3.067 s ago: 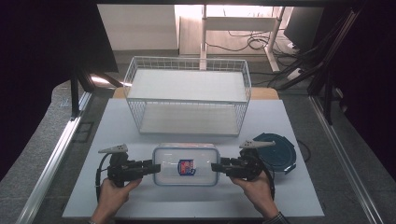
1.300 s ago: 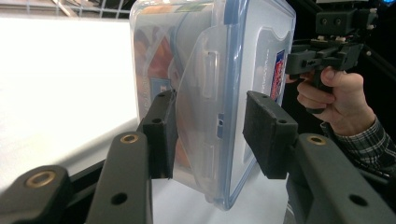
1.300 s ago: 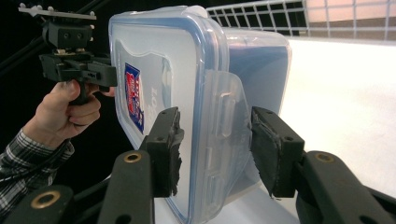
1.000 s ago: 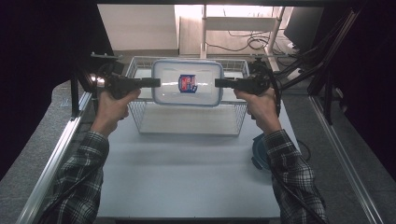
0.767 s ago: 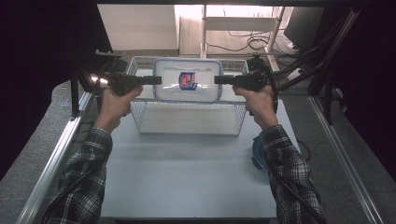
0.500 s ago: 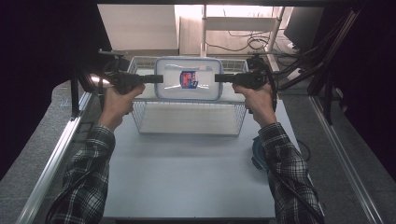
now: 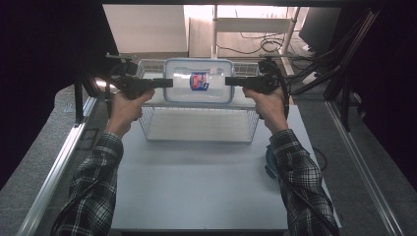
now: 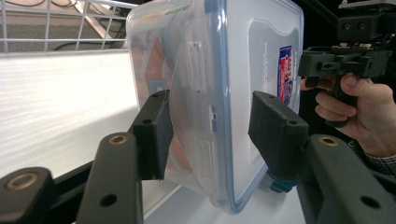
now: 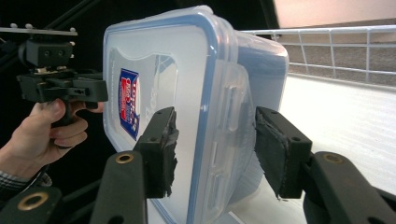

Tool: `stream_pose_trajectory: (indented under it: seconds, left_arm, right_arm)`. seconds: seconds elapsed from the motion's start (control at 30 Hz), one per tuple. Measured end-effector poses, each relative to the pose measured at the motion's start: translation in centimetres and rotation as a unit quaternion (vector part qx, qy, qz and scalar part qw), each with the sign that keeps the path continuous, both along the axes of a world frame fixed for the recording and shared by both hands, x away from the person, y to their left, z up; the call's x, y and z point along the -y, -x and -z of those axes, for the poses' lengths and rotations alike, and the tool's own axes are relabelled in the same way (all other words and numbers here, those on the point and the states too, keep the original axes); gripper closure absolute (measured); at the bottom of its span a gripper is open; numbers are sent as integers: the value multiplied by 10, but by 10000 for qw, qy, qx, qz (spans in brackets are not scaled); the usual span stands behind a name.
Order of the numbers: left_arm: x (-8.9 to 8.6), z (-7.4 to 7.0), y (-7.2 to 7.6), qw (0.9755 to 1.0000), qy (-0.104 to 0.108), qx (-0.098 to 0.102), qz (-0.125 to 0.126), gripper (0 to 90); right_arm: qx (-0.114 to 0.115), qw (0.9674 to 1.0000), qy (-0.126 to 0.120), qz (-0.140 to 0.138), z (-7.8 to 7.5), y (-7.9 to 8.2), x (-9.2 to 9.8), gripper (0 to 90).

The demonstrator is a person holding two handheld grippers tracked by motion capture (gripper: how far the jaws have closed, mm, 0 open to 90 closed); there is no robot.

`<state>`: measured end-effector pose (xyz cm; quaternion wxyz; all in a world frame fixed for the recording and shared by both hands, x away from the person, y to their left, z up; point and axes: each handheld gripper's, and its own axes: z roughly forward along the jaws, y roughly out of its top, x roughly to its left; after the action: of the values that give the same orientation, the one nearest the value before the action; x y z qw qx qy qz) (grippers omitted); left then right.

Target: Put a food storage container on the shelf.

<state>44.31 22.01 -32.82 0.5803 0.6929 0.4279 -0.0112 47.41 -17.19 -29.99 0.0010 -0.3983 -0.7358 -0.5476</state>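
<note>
A clear lidded container [image 7: 198, 81] hangs above a wire basket [image 7: 198, 123], between the left claw [image 7: 167, 82] and right claw [image 7: 230, 81]. Both claws' jaws have just been opening, pads slackening off its ends. Risk: it drops unevenly, tipping against the basket rim.

A white table [image 7: 196, 182] carries the scene, its light top running from the near edge back to a wooden strip at the far end. 1 white wire basket [image 7: 196, 125] stands on its far half, long side facing the person. 1 dark blue round thing [image 7: 270, 160] lies near the table's right edge, partly hidden by a plaid sleeve
</note>
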Motion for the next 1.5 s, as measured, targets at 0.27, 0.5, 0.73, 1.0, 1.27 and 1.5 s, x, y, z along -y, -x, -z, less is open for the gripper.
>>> stream_pose_trajectory:
  seconds: [0.27,0.5,0.73,1.0,1.27,1.5]
  left_arm:
    - [1,0,-1,9999,-85,24,-67,477]
    - [4,5,-1,9994,-339,5,-92,496]
    - [2,7,1,9993,-371,2,-36,519]
    - [3,6,0,9992,-371,41,-150,479]
    - [3,2,-2,9981,-403,96,-446,437]
    - [4,-1,-2,9977,-455,131,-485,451]
  right_arm:
    - [64,9999,102,68,0,-1,-3,463]
    - [-48,9997,168,147,4,-2,-3,417]
    - [46,9991,332,245,0,-2,-7,398]
    - [447,9942,828,519,-3,1,-16,358]
    - [432,9945,840,464,-1,2,-18,445]
    - [470,9942,827,499,-3,4,-19,534]
